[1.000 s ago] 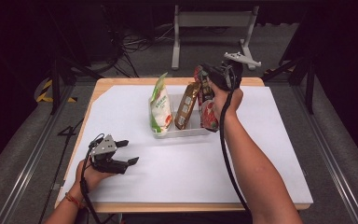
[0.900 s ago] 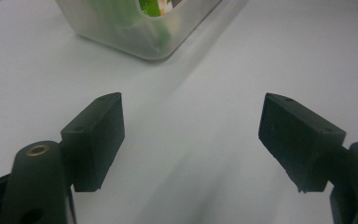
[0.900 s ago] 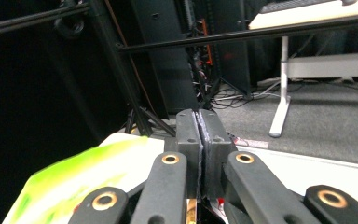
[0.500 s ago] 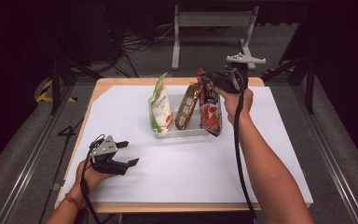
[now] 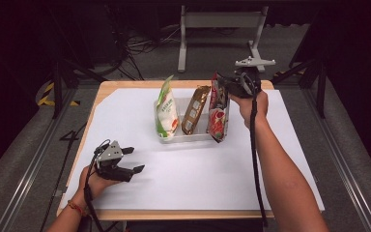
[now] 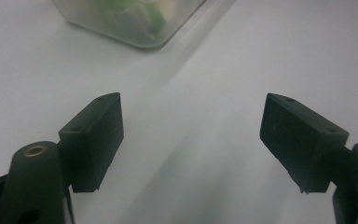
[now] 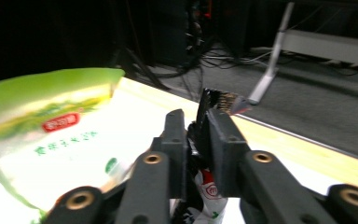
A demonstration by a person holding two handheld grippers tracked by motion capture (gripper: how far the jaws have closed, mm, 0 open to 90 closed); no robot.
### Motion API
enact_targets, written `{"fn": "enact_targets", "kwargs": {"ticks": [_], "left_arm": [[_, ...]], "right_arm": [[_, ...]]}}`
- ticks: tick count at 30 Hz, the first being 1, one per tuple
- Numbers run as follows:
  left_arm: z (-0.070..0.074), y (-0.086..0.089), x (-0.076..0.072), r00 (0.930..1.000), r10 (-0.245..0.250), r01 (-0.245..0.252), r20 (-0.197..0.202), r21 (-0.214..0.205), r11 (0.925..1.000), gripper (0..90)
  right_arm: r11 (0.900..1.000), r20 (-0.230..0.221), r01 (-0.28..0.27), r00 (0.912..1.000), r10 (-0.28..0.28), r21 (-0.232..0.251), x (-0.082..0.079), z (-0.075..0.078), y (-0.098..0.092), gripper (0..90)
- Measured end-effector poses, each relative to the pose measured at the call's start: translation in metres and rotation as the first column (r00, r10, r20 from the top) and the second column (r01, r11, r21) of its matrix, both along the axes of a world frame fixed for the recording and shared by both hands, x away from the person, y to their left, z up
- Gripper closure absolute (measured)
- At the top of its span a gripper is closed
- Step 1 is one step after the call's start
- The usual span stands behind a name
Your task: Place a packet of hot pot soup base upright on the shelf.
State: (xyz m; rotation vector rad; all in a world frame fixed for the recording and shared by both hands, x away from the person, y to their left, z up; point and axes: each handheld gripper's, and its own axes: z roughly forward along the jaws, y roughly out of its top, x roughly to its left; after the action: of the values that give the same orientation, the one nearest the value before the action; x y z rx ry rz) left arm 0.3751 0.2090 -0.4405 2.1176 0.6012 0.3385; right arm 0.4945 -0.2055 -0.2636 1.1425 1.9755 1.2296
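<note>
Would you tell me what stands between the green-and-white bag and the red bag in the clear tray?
In the high view, one brown bag stands upright in the clear tray between the green-and-white bag and the red bag, whose top the right gripper pinches.

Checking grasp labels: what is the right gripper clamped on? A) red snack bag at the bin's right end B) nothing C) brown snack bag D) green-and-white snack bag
A: in the right gripper view the right gripper's jaws pinch the top of the red snack bag, which stands at the right end of the clear plastic bin.
</note>
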Motion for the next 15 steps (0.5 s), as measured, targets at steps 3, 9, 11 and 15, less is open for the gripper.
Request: {"fn": "enact_targets", "kwargs": {"ticks": [3,9,11,15], "left_arm": [[0.000,0.000,0.000,1.0000,-0.001,0.001,-0.002,-0.001,1.0000,22.2],[0.001,0.000,0.001,1.0000,-0.001,0.001,0.001,-0.004,1.0000,22.4],[0.001,-0.001,0.000,1.0000,-0.002,0.002,0.004,-0.005,1.0000,22.6],[0.002,0.001,0.001,1.0000,0.002,-0.002,0.008,-0.010,1.0000,22.8]], "right_arm": [[0.9986,0.026,0.005,0.9997,-0.003,-0.053,-0.002,0.002,0.004,85.4],[0.9993,0.065,0.021,0.9977,-0.019,-0.032,-0.001,0.004,0.006,86.8],[0.9993,0.094,0.036,0.9950,-0.035,-0.009,0.000,0.004,0.008,87.1],[0.9986,0.159,0.037,0.9864,-0.043,0.038,0.000,0.006,0.011,87.4]]}}
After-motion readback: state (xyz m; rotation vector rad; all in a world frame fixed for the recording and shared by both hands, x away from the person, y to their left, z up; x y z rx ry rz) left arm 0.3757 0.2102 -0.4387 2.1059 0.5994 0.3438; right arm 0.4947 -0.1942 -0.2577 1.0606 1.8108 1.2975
